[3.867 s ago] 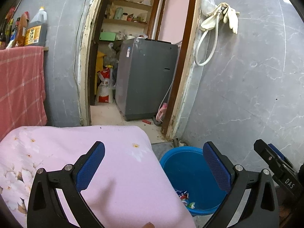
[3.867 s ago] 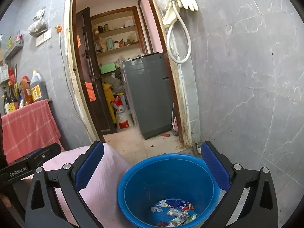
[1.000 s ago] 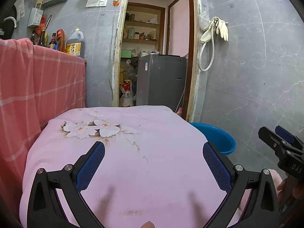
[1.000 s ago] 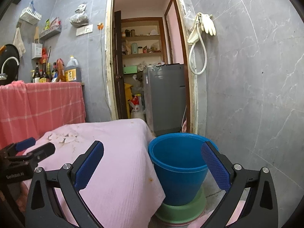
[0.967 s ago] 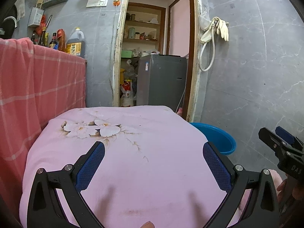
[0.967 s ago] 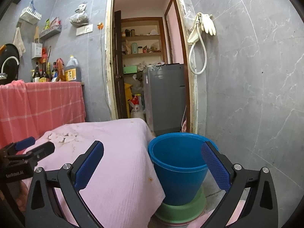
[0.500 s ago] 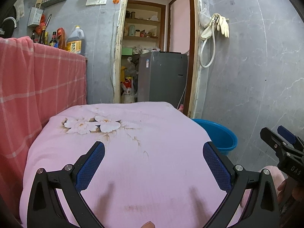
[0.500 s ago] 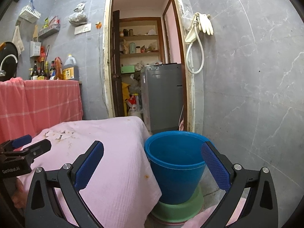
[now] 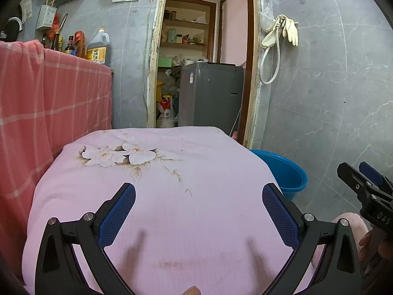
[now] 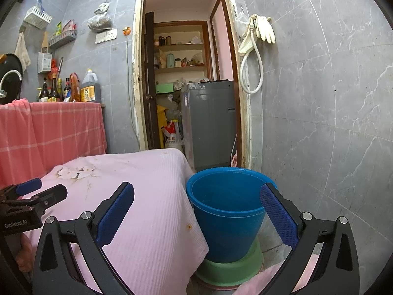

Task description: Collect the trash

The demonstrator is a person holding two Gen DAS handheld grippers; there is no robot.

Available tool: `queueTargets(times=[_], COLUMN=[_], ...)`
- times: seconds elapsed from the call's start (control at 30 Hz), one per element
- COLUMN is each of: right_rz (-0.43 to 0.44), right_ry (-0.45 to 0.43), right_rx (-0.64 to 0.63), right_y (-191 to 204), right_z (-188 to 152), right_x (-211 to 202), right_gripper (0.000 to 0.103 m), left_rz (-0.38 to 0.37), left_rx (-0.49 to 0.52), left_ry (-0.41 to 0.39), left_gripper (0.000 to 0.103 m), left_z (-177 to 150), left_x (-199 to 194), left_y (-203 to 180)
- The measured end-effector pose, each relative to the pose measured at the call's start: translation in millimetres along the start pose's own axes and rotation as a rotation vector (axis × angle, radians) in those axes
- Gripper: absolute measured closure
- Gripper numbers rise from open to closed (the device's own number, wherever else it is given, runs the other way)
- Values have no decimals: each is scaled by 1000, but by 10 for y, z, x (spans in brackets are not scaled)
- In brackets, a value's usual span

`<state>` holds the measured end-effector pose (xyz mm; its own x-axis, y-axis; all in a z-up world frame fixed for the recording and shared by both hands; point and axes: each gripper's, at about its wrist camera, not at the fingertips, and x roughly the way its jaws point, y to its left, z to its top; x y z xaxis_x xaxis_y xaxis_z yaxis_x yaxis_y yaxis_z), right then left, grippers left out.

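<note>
Left gripper [image 9: 198,211] wide apart, holding nothing, over the pink cloth [image 9: 172,172]. Right gripper [image 10: 196,211] wide apart too, empty, near the blue bucket [image 10: 226,221]. Bucket just right of the cloth, on a green base [image 10: 228,270].

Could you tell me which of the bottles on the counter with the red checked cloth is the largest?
The clear jug with the yellow label and a handle, at the right end of the row; the other bottles are slimmer.
</note>
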<state>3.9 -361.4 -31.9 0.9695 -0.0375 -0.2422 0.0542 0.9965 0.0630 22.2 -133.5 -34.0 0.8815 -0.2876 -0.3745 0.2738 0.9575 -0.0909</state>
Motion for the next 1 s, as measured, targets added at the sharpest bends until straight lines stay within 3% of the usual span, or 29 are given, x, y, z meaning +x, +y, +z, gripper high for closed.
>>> queueTargets(times=[1.0], right_rz=[-2], right_ry=[2], right_rx=[6], right_y=[-4], right_z=[-22], right_x=[18], right_gripper=[0], left_rz=[-2], left_rx=[1], left_ry=[2], left_gripper=[2], left_z=[1], left_x=[3], left_y=[35])
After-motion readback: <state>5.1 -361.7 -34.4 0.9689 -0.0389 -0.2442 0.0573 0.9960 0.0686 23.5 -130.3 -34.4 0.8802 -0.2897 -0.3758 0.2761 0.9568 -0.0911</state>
